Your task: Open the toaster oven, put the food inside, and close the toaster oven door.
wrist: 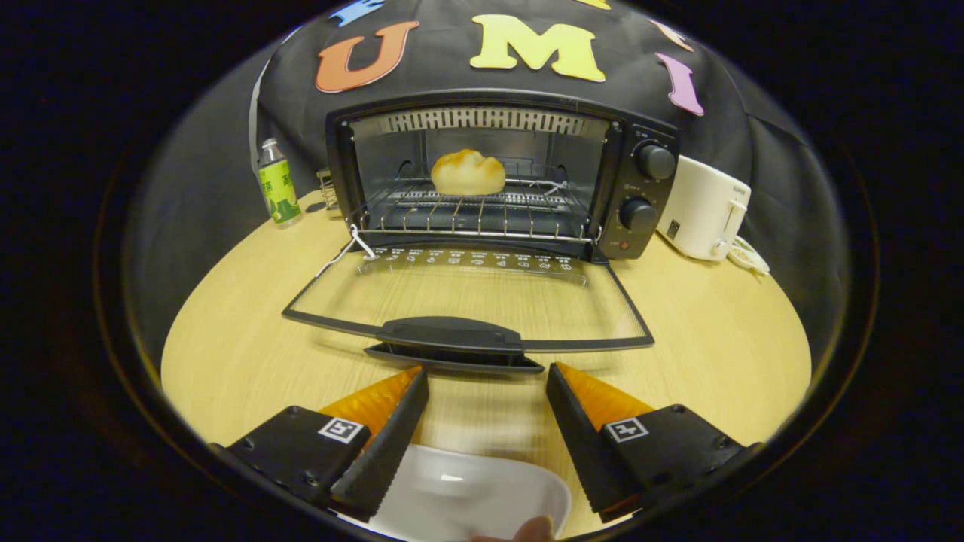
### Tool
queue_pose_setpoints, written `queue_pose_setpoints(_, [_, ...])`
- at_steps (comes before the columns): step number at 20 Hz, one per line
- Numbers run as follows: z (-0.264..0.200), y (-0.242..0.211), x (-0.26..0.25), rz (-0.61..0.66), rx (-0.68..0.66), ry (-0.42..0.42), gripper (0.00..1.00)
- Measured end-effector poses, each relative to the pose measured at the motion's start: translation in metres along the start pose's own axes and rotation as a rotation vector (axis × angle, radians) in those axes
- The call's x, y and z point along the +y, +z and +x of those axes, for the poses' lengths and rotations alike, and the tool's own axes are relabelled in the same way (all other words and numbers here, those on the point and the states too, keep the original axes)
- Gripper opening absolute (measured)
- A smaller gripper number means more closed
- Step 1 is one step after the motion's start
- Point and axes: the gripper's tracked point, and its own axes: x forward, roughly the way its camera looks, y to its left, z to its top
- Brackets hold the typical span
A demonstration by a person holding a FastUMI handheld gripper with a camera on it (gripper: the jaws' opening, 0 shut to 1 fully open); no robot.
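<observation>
Golden bread roll (468, 172) sits on the rack inside the toaster oven (497, 173), door (467, 301) lying open, while the hand-held gripper (487, 410) is open and empty.

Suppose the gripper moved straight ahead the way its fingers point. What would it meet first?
Most likely the handle of the toaster oven door, which lies open just ahead of the open gripper. The bread roll on the rack lies well beyond. Height above the door is unclear.

Tool (487, 388): two black fingers (380, 444) with serrated inner faces, orange backs; screwed black mounts bearing square white markers.
</observation>
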Motion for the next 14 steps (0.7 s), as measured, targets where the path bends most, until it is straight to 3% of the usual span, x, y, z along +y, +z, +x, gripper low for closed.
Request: queue_pose_setpoints(14, [-0.04, 0.102, 0.001, 0.074, -0.24, 0.076, 1.0])
